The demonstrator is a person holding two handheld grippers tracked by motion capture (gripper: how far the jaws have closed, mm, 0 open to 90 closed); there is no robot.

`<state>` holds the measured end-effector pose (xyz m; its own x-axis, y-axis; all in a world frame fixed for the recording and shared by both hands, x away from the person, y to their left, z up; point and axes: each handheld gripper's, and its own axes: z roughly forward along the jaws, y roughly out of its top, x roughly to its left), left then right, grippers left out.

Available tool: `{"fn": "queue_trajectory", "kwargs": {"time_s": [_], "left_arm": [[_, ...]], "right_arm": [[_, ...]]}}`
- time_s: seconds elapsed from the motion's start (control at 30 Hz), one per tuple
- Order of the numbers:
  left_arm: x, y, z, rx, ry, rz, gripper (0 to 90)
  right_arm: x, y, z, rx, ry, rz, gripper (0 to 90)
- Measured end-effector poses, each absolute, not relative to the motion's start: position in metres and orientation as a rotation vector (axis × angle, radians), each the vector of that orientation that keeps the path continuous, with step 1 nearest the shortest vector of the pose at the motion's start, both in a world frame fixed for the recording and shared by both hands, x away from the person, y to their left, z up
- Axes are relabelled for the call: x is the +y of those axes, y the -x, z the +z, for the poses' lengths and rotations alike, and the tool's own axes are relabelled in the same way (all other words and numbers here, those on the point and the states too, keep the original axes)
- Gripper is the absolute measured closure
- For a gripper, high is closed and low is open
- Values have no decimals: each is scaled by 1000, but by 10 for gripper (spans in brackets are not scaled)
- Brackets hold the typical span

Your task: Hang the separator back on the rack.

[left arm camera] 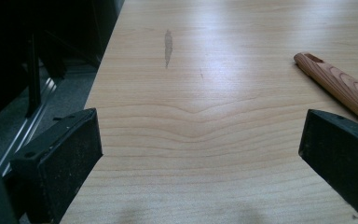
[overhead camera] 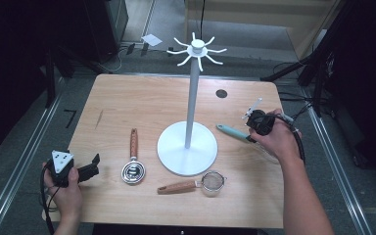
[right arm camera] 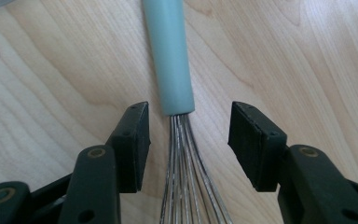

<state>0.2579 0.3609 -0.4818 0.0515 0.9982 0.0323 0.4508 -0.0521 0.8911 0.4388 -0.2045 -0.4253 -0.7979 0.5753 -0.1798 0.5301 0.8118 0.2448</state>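
R gripper (right arm camera: pixel 189 135) over the whisk (right arm camera: pixel 170 56) at the table's (overhead camera: pixel 127 98) 3 o'clock edge, jaws half-wide, straddling the spot where the teal handle meets the wires; pads not touching it, gap on both sides. Whisk lies flat on the wood, handle pointing toward 9 o'clock in the high view, wire end under the R hand (overhead camera: pixel 274 139). L gripper (overhead camera: pixel 85 170) at approx 8 o'clock corner, jaws wide, nothing between them, resting low over bare tabletop. White hook stand (overhead camera: pixel 192 98) at centre. Wood-handled coil whisk (overhead camera: pixel 133 164) at 7 o'clock of the stand base, small strainer (overhead camera: pixel 196 183) at 6 o'clock.
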Motion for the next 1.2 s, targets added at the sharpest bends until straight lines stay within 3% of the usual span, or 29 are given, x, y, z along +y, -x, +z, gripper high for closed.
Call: {"fn": "queue_trajectory", "kwargs": {"time_s": [0.4, 1.2], "left_arm": [[362, -259, -482, 1499, -1600, 935, 0], [361, -258, -482, 1487, -1604, 949, 0]], "right_arm": [[-184, -458, -435, 2805, -808, 202, 511], [-183, -476, -461, 2933, -835, 109, 555]]}}
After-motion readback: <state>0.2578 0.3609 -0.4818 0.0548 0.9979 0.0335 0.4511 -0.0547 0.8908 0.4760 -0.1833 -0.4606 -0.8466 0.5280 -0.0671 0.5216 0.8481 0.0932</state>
